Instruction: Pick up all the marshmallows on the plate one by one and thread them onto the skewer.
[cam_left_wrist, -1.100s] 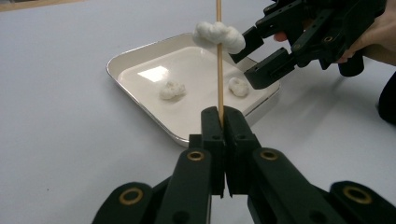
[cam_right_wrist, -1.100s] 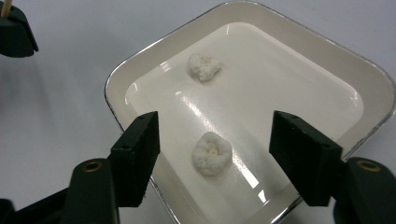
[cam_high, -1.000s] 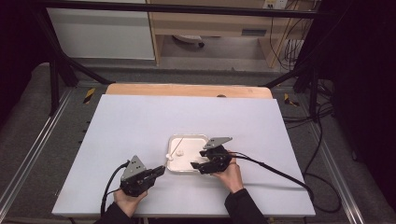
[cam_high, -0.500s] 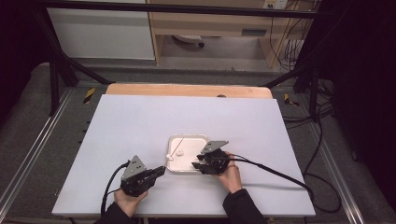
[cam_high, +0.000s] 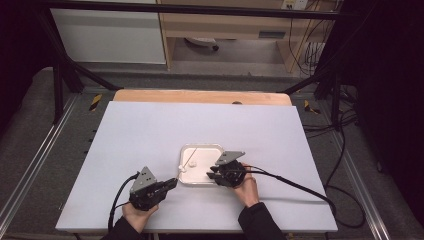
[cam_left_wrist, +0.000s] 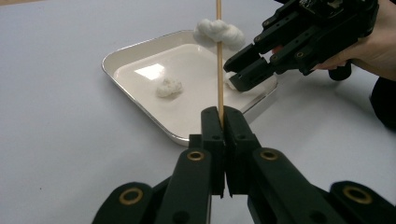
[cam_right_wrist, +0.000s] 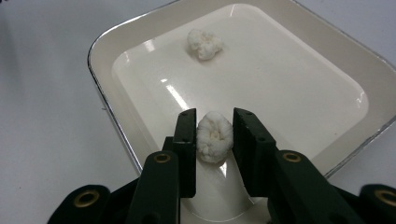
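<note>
High view: right gripper reaches into tray; jaws closing round cotton ball.

This place looks like a lab or a recording station, not a home. Under the two hand-held grippers lies a plain white table with a wooden edge on its far side. Around the table stands a black metal frame, and grey padding lies beside it. Behind, past the grippers, there is a wooden shelf unit, and many loose cables hang to the right of them.
</note>
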